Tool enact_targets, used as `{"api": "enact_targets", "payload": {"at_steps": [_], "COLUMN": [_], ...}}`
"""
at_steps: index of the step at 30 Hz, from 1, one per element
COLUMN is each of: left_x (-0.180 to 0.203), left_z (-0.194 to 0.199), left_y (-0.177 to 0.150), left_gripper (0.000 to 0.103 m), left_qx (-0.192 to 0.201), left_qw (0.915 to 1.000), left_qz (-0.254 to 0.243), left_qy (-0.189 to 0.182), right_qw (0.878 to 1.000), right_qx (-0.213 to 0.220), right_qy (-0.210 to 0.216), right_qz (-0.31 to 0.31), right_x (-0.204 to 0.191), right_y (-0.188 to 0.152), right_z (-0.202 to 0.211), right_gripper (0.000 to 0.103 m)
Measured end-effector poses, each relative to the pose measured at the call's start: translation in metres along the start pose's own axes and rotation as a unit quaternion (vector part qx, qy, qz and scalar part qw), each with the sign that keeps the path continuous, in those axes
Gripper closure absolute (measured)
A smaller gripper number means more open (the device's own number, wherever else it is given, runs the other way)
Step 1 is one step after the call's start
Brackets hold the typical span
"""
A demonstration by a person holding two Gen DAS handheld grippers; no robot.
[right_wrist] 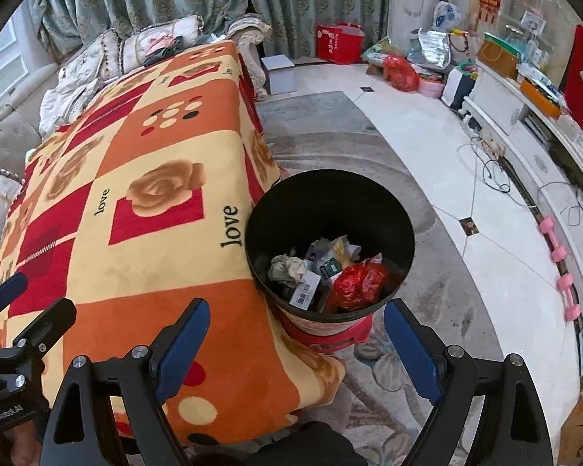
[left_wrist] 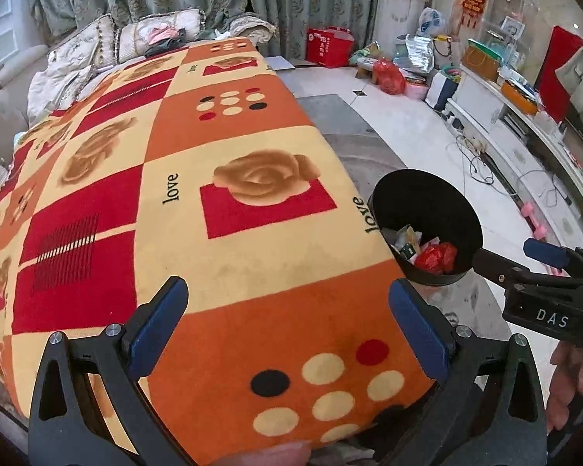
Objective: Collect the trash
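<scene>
A: Where does the trash sit relative to the right gripper [right_wrist: 295, 349]?

B: Just ahead of its jaws, inside the black bin [right_wrist: 402, 233], which stands on a red stool [right_wrist: 353, 334] touching the worktop's [right_wrist: 144, 272] near corner. Those jaws are spread wide and hold nothing. The left gripper [left_wrist: 287, 328] is the same, wide open and empty, hovering over the blanket-covered worktop, with bare cloth between its jaws.

A: How would the contents handle?

B: My guess: all light. The crumpled paper [right_wrist: 289, 268] and red plastic bag [right_wrist: 359, 281] are soft and should crush under a pinch; take them at a raised fold. The barcoded box [right_wrist: 306, 291] looks stiffer, so grip it across its thin edge.

A: Room to move?

B: The bin's flared rim crowds the worktop edge ahead and left of the right jaws. To their right the rug and floor are open, until the cables and pink dumbbells [right_wrist: 559, 256] by the white cabinet.
</scene>
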State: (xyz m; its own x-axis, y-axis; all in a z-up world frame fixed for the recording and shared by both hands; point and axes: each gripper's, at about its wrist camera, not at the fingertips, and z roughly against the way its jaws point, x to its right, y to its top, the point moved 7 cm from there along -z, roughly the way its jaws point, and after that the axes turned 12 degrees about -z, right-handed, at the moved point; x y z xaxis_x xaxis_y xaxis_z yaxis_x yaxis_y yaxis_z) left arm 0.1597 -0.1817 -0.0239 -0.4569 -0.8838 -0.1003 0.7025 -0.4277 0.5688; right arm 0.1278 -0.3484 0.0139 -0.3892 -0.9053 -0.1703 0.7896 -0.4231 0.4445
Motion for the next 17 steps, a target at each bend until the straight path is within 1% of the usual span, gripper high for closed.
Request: {"api": "enact_targets", "payload": {"at_steps": [4, 12, 14, 16, 17], "left_x": [-0.002, -0.005, -0.007, -0.01, -0.011], "left_z": [-0.002, 0.004, 0.006, 0.008, 0.009], "left_y": [-0.001, -0.003, -0.003, -0.003, -0.003], "left_gripper": [0.0, 0.0, 0.0, 0.0, 0.0], "left_qx": [-0.003, 0.005, 0.012, 0.017, 0.018], "left_qw": [1.0, 0.9999, 0.9998, 0.9997, 0.9997], "left_qz": [0.005, 0.012, 0.013, 0.013, 0.013], "left_qy": [-0.003, -0.011, -0.006, 0.01, 0.008], "right_qw": [1.0, 1.0, 1.0, 1.0, 1.0], "right_qx": [0.0, 0.004, 0.005, 0.007, 0.008], "right_qy": [-0.001, -0.004, -0.004, -0.004, -0.003], "right_qz": [0.001, 0.002, 0.005, 0.005, 0.005], "right_x": [-0.002, -0.005, -0.008, -0.008, -0.009], "right_y": [-0.002, -0.003, -0.003, -0.002, -0.002], "right_z": [0.001, 0.004, 0.005, 0.007, 0.007], "right_gripper": [0.014, 0.014, 0.014, 0.014, 0.014]}}
